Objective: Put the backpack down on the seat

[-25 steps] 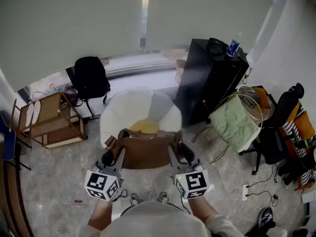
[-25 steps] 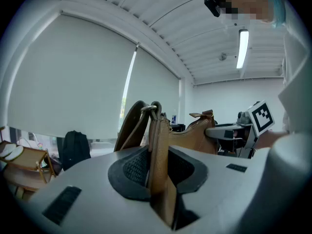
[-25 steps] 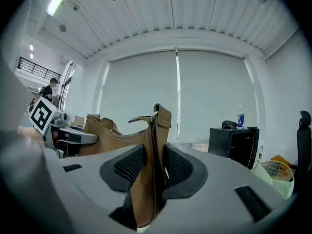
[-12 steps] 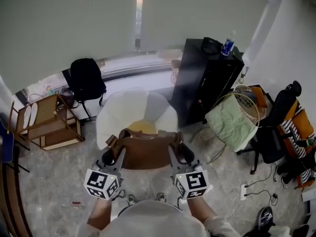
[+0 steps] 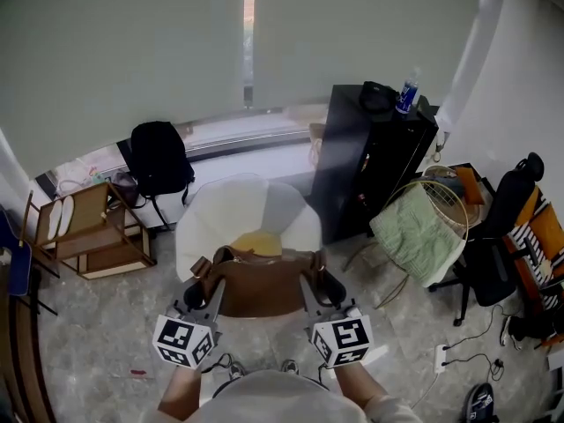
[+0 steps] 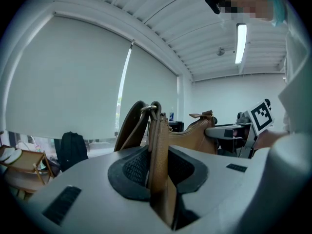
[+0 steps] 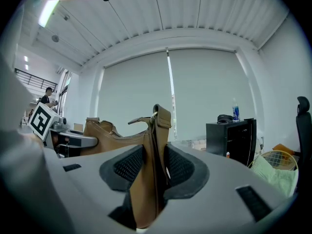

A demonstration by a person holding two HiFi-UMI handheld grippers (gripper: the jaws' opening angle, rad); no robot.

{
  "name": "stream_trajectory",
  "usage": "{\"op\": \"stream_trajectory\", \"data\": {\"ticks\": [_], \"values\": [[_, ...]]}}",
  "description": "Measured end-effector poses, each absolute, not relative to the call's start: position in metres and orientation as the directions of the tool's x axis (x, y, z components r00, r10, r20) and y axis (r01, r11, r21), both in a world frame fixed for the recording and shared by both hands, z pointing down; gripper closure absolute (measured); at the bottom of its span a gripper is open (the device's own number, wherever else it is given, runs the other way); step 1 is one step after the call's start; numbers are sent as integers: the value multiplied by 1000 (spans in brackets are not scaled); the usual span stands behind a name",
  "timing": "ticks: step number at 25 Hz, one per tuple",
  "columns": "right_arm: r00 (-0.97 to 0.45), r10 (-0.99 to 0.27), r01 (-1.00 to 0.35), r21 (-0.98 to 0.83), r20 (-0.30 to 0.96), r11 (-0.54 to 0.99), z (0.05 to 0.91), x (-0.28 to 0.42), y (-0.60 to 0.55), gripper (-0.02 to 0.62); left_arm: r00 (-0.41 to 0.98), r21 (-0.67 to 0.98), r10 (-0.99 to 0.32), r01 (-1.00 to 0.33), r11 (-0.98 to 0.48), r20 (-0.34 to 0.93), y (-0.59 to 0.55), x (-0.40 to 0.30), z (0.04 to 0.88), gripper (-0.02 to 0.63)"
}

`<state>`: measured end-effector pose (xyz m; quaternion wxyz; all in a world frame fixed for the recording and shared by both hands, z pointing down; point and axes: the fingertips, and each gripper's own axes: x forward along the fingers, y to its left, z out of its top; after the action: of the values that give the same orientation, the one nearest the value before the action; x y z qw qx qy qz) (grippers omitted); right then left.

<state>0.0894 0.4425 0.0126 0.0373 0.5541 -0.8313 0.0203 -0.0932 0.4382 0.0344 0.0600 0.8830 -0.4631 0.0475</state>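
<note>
We judge the backpack (image 5: 263,280) soft and saggy; left gripper (image 6: 158,162) and right gripper (image 7: 153,172) each clamp one of its side straps (image 6: 157,130), the right's jaws just eased slightly wider, below the mid-frame seat (image 5: 220,214).

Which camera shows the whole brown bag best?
The head view: the whole brown bag hangs between the left gripper and the right gripper, by the white chair. Each gripper view shows only one bag end clamped in its own jaws, plus part of the top edge.
</note>
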Motion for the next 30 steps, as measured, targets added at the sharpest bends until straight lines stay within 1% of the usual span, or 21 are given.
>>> {"op": "stream_trajectory", "data": {"ticks": [5,16,24,30], "values": [[-414,-907,-910,-8,83,414,18,105,435,436,538,55,-829,-842,-536,151,435,-78,38,509],[-479,-868,-876,-12,130,482,31,147,427,436,480,95,-859,-877,-471,178,439,-35,56,508],[-484,-864,-874,-27,141,485,36,146,407,436,480,101,-856,-877,-469,190,421,-36,61,508],[-455,-878,-889,-25,146,457,38,130,377,434,504,109,-843,-864,-492,187,386,-52,65,508]]}}
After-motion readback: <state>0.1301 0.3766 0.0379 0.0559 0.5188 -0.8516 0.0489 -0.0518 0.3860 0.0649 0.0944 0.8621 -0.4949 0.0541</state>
